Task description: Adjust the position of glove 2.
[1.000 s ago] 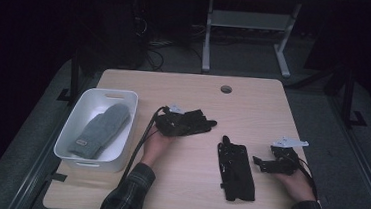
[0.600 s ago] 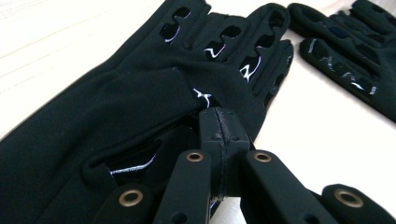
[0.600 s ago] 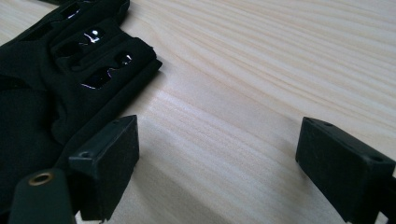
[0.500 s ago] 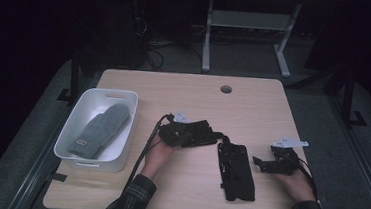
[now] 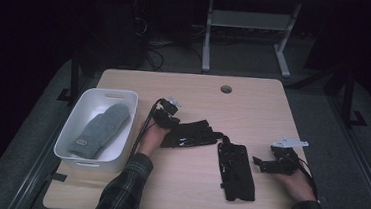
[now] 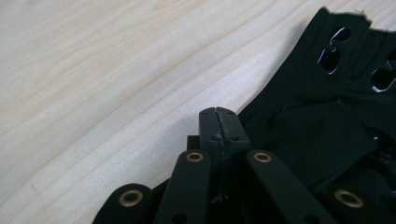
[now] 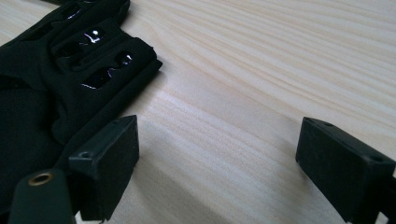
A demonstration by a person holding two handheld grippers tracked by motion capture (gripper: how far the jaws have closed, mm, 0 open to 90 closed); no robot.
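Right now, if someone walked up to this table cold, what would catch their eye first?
Probably the black glove lying flat near the table's front middle, dark against the pale wood. Next, the white bin at the left edge, with a grey mitten inside. The left tool, jaws shut, sits beside the glove; the right tool rests open at its other side.

The table [image 5: 253, 105] is pale wood with a fine straight grain. On it lie two black gloves: one glove [image 5: 191, 134] by the left gripper [image 5: 170, 114], the other glove [image 5: 237, 171] with glossy black patches. Both grippers are black; the right gripper [image 5: 261, 163] carries a grey plate. The bin [image 5: 70, 140] is white, its mitten [image 5: 100, 130] grey. The sleeve [image 5: 124, 192] is dark plaid.
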